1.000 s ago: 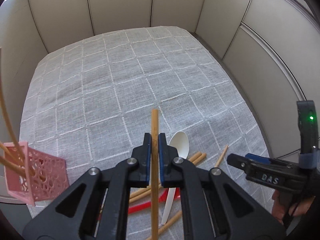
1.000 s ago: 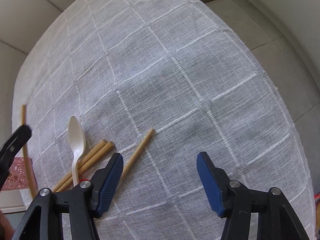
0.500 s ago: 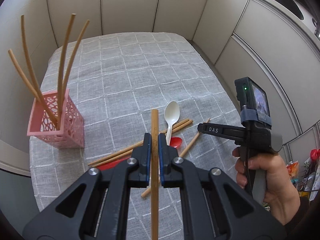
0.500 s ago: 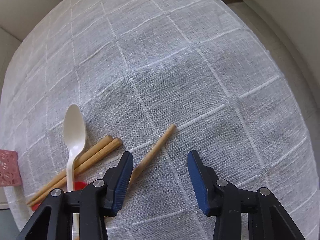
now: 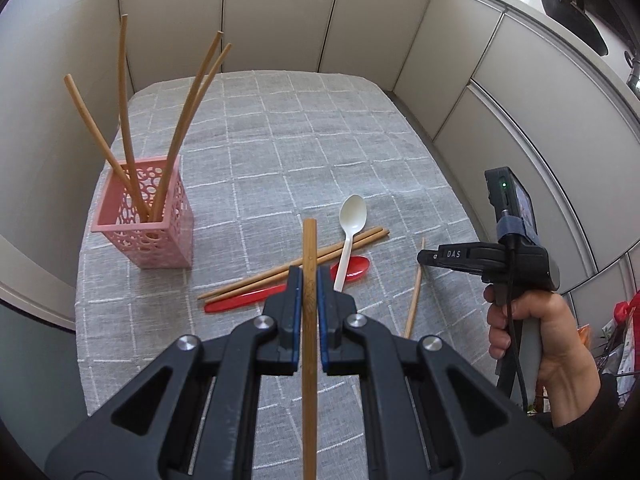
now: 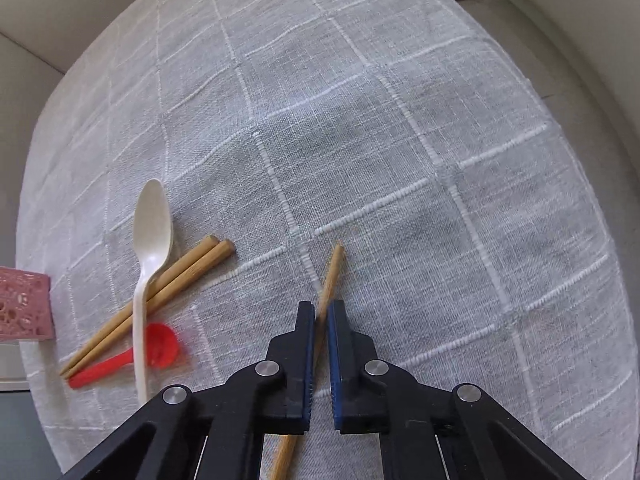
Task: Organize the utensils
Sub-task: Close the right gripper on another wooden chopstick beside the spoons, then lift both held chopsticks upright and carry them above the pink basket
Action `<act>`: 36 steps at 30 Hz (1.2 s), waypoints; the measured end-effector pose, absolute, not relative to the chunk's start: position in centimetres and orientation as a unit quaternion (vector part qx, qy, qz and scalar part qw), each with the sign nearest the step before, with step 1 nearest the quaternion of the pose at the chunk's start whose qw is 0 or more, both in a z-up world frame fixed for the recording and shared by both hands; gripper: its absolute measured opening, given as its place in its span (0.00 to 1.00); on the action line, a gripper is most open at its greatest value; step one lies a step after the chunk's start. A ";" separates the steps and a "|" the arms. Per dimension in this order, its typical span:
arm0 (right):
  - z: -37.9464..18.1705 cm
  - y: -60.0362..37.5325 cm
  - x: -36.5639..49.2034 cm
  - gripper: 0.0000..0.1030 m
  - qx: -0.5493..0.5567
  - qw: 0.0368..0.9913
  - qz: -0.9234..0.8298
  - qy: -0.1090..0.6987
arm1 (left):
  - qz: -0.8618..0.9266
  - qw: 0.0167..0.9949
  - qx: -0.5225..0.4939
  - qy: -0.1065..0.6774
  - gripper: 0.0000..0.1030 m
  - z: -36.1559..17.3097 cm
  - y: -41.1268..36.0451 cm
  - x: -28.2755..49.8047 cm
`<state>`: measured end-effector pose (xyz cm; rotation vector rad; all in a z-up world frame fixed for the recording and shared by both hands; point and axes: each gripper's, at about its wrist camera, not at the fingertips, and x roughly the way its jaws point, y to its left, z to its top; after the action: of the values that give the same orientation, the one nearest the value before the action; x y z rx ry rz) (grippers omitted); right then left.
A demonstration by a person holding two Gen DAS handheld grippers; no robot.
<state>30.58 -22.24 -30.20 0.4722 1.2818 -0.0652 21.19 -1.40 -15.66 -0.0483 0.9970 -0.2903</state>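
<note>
The left gripper (image 5: 309, 280) is clamped on a chopstick (image 5: 309, 320), which runs lengthwise between the pads and pokes out past the tips. The right gripper (image 6: 321, 320) has closed to its narrowest around a second chopstick, the loose stick (image 6: 330, 280), which lies on the cloth (image 6: 400, 140) apart from the pile; in the right wrist view it passes between the blue pads at a slant.

The rest of the utensils lie together near the table's front: a chopstick pair (image 5: 296, 266), a white spoon (image 5: 349, 236) across them and a red spoon (image 5: 288, 286) beneath. The pink basket (image 5: 148, 216) stands well to the left, with four sticks already leaning in it.

These chopsticks look like light, stiff bamboo (smooth, so likely to pivot or slide in a narrow pinch). A hold near the middle should keep one balanced; the right grip's slanted hold seems likely to let the stick swing as it lifts. The plastic spoons look light and slightly springy; their handles are probably the best place to grasp, since the bowls would slip from flat pads.
</note>
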 end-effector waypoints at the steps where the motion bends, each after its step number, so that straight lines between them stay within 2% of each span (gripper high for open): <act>1: -30.0 -22.6 30.2 0.04 0.222 0.775 -0.028 0.591 | -0.139 0.869 -0.025 0.475 0.08 -15.5 -1.3 21.1; 9: -25.7 -22.6 27.5 0.04 0.232 0.802 0.004 0.551 | -0.134 0.880 -0.039 0.453 0.08 -13.5 0.2 19.8; 28: -10.3 -15.0 22.1 0.00 0.183 0.896 0.087 0.395 | -0.133 0.923 -0.082 0.351 0.08 -5.6 5.4 16.7; 36: -6.0 -12.5 21.4 0.00 0.155 0.909 0.133 0.364 | -0.120 0.926 -0.093 0.346 0.08 -5.2 7.0 17.0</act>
<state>21.43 -12.47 -6.02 0.3197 0.7519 0.2748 17.00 6.96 -5.15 -0.1898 0.7086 -0.2463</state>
